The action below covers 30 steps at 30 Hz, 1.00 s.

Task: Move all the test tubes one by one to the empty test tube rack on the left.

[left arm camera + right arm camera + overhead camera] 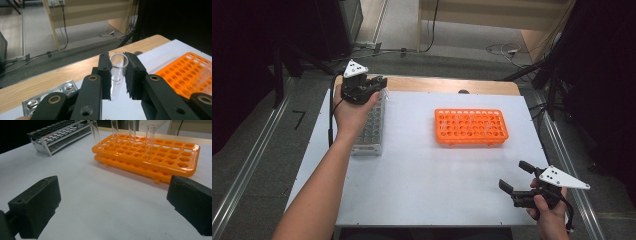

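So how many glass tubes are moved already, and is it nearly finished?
Four clear glass tubes stand upright in the orange plastic rack, so those look done. In hand: the left tool grips another clear tube above the silver metal rack. The right tool waits open. Left: placing this tube; whether more remain I can't tell.
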{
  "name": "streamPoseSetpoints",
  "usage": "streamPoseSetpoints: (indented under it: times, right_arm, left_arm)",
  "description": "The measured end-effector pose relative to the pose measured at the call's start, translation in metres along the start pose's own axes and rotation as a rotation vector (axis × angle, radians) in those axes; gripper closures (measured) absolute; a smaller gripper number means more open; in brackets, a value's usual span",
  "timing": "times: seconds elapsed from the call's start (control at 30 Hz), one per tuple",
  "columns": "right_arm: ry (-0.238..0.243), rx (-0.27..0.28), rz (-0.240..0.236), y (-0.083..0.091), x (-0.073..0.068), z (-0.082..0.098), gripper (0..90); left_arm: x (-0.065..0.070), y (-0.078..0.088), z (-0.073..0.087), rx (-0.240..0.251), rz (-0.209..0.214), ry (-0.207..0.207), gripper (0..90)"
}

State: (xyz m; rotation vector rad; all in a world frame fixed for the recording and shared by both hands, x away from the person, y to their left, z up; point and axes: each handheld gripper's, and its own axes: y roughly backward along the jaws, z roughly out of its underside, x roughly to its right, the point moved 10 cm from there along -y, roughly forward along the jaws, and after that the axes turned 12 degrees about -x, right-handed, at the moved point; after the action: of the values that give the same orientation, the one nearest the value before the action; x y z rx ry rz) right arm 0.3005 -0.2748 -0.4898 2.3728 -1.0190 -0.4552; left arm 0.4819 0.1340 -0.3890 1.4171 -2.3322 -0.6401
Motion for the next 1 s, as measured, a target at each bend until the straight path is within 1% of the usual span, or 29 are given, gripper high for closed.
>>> streamPoseSetpoints:
  times: [0.03,0.33,0.4,0.53,0.7,0.77,0.83,0.9,1.0]
  right_arm:
    - [0.000,0.000,0.000,0.000,0.000,0.000,0.0]
    - [-0.007,0.000,0.002,0.001,0.004,0.001,0.0]
    - [-0.008,0.003,0.001,0.001,0.004,0.001,0.0]
    - [-0.015,-0.002,-0.001,0.000,0.005,0.002,0.0]
    - [-0.016,-0.002,-0.003,0.000,0.006,0.003,0.0]
    - [-0.022,-0.001,-0.002,0.001,0.007,0.003,0.0]
    - [-0.026,0.000,-0.004,0.001,0.008,0.004,0.0]
    - [-0.032,0.001,-0.001,0.002,0.010,0.004,0.0]
    - [-0.035,0.006,-0.005,0.002,0.010,0.004,0.0]
  left_arm:
    - [-0.003,-0.002,-0.001,-0.005,-0.010,-0.002,75.8]
    - [-0.032,-0.016,-0.007,-0.011,-0.069,0.052,75.8]
    - [-0.038,-0.021,-0.008,-0.017,-0.078,0.058,75.8]
    - [-0.050,-0.034,-0.008,-0.034,-0.102,0.083,75.8]
    - [-0.060,-0.051,-0.004,-0.071,-0.136,0.090,75.8]
    - [-0.064,-0.058,-0.002,-0.084,-0.139,0.103,75.8]
    - [-0.068,-0.064,0.001,-0.093,-0.155,0.112,75.8]
    - [-0.070,-0.068,0.003,-0.095,-0.151,0.127,75.8]
    - [-0.072,-0.074,0.006,-0.106,-0.162,0.127,75.8]
